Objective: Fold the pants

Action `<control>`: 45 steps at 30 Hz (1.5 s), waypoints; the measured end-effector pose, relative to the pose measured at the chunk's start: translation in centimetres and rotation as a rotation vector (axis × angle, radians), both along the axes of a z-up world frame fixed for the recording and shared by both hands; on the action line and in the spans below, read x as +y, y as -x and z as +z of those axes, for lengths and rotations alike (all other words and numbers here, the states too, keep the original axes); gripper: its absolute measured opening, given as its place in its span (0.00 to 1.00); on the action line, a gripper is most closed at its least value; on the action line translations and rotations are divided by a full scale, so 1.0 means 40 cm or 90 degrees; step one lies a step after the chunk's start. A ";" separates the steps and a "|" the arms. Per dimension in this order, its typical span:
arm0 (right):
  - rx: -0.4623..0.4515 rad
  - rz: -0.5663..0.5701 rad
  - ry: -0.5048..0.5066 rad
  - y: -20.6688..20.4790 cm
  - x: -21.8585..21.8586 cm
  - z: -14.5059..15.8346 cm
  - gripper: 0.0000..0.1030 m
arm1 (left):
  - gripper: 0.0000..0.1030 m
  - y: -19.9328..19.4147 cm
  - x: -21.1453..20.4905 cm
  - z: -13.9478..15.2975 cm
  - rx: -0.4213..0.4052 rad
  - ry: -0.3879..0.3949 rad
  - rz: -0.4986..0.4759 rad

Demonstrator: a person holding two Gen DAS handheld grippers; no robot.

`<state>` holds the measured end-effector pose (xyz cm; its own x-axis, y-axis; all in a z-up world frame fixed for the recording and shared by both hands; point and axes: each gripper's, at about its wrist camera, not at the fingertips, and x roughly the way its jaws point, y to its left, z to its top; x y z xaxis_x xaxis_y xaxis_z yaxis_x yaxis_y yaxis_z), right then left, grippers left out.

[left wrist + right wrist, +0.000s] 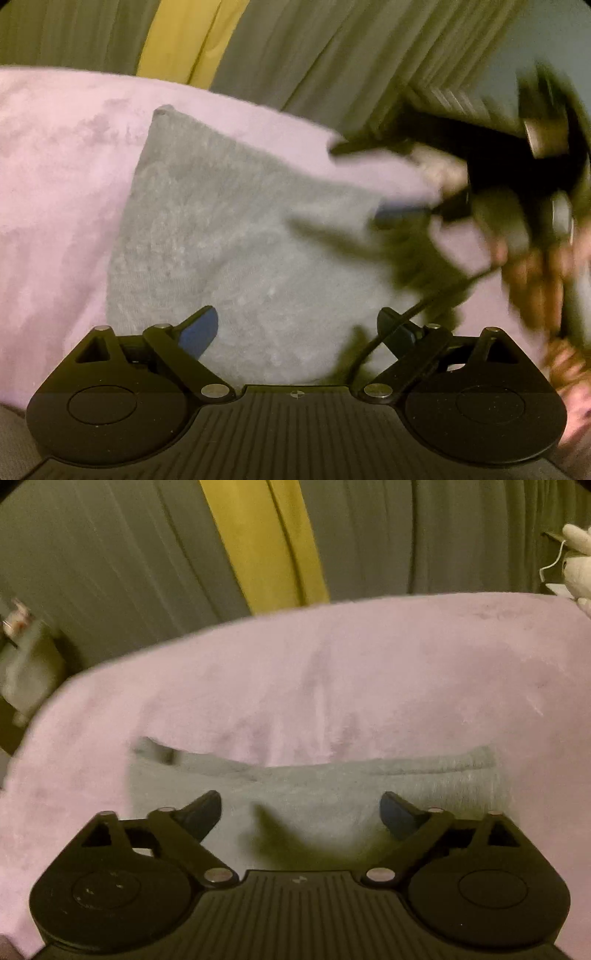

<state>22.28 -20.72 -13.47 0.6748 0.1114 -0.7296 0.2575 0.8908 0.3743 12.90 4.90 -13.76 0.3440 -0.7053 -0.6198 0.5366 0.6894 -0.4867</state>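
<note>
Grey pants (236, 236) on pink blanket (55, 177), unlabelled

Looks like a home, prob. a bedroom. A soft pink plush blanket (332, 672) covers what seems to be a bed. Behind it hang pleated grey-green curtains (110, 554) w/ a yellow panel (258, 542) between them. A pale stuffed toy (578, 561) sits at the right edge, blurred, so can't be sure.
</note>
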 end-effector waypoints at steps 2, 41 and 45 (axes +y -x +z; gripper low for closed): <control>0.014 0.015 -0.082 0.053 -0.010 -0.002 0.91 | 0.94 -0.002 0.037 0.019 0.027 0.065 0.008; 0.128 0.085 -0.164 0.218 -0.309 -0.210 1.00 | 0.94 -0.302 0.042 -0.083 0.140 -0.079 0.000; 0.135 0.124 -0.193 0.188 -0.339 -0.228 1.00 | 0.96 -0.330 0.027 -0.101 0.143 -0.070 -0.059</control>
